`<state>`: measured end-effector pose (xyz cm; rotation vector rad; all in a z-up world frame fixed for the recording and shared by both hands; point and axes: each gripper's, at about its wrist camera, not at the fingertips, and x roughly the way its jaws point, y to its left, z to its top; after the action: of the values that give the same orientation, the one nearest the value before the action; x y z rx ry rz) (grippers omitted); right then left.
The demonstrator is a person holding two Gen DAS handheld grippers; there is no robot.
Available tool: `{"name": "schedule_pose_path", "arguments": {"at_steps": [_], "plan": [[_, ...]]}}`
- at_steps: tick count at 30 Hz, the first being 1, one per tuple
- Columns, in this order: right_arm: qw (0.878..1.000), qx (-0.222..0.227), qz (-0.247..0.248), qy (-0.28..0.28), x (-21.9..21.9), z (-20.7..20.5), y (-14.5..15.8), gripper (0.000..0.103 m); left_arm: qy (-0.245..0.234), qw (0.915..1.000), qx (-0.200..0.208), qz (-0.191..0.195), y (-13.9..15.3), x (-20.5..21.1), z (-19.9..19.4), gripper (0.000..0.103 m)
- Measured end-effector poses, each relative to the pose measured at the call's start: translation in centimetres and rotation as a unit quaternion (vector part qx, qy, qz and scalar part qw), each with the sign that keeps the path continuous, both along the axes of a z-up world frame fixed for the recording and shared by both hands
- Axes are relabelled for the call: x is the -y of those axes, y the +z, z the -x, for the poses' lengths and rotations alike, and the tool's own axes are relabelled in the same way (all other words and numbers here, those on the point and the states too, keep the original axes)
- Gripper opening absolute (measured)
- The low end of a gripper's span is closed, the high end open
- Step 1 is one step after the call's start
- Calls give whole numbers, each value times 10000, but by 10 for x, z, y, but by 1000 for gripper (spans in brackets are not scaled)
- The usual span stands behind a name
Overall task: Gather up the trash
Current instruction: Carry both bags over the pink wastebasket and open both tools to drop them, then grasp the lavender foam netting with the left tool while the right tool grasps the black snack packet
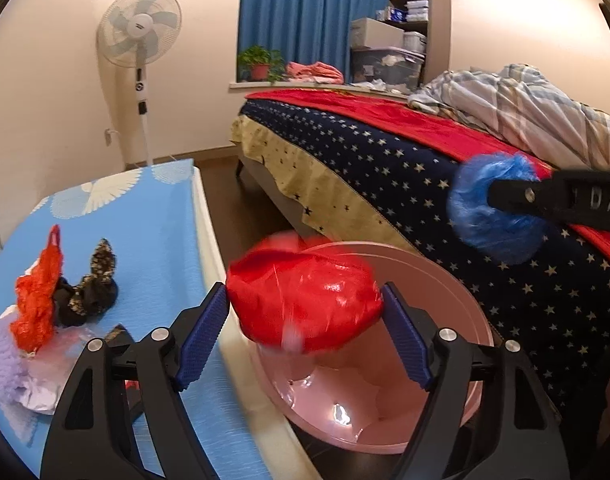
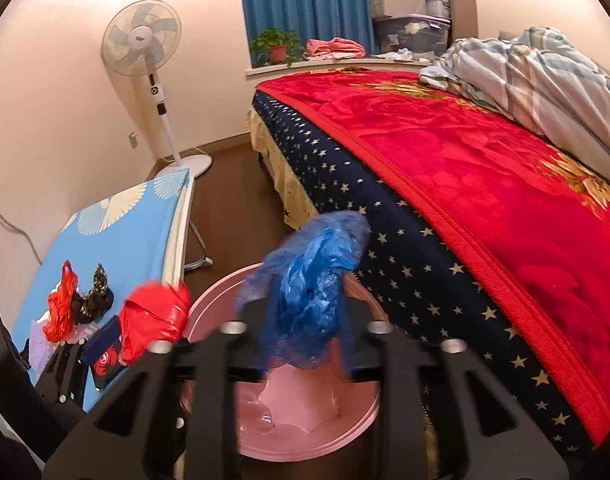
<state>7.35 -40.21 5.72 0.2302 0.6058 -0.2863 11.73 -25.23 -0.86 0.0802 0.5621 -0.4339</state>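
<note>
Both claws carry bag trash above the pink bin.

The left gripper [image 1: 305, 312] is clamped on a red bag [image 1: 303, 300] at the bin's [image 1: 457, 280] near-left rim; the right gripper [image 2: 305, 320] pinches a blue bag [image 2: 313, 280] over its far right. Both drops lie straight down. More scraps [image 1: 53, 300] sit left on the blue table [image 1: 157, 232]; the bed [image 2: 465, 168] is to the right, a fan [image 1: 139, 34] far off.
</note>
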Motion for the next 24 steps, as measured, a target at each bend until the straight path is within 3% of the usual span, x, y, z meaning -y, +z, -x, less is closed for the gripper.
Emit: {"name": "schedule_pose_path", "arguments": {"at_steps": [8, 19, 24], "plan": [[9999, 75, -69, -85, 1, 3, 2, 53, -9, 10000, -28, -39, -2, -8, 13, 75], [9998, 200, 58, 15, -13, 14, 7, 53, 323, 9994, 89, 98, 16, -54, 41, 74], [9990, 340, 89, 278, -31, 18, 9, 50, 495, 9985, 187, 159, 27, -85, 56, 60]]}}
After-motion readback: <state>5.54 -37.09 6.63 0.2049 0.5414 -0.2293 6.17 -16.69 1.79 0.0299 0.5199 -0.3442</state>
